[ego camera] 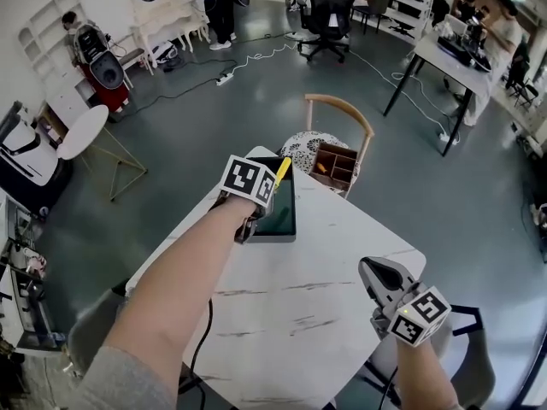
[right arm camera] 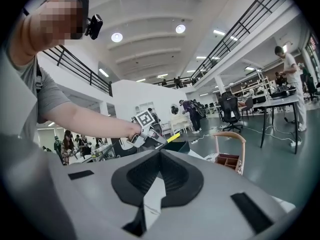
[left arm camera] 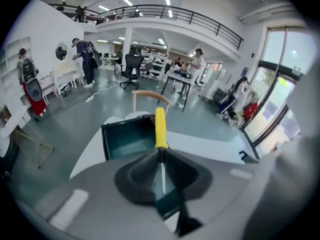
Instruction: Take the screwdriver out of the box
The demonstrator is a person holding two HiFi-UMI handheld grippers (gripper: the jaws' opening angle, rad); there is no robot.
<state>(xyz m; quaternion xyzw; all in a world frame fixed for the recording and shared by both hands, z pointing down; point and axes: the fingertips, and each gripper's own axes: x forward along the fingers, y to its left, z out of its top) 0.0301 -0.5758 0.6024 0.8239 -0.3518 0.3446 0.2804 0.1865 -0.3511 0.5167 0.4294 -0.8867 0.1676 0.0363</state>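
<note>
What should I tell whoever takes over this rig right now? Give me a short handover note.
Left gripper: shut on the screwdriver, gripping its metal shaft with the yellow handle pointing forward.
Right gripper: shut, with nothing in it, held low over the near right part of the table.
Things: the box sits open at the table's far edge, and the screwdriver is held over it.
Done: screwdriver gripped and lifted off the box floor.
Left: carry it clear of the box, probably setting it down on the bare table.
</note>
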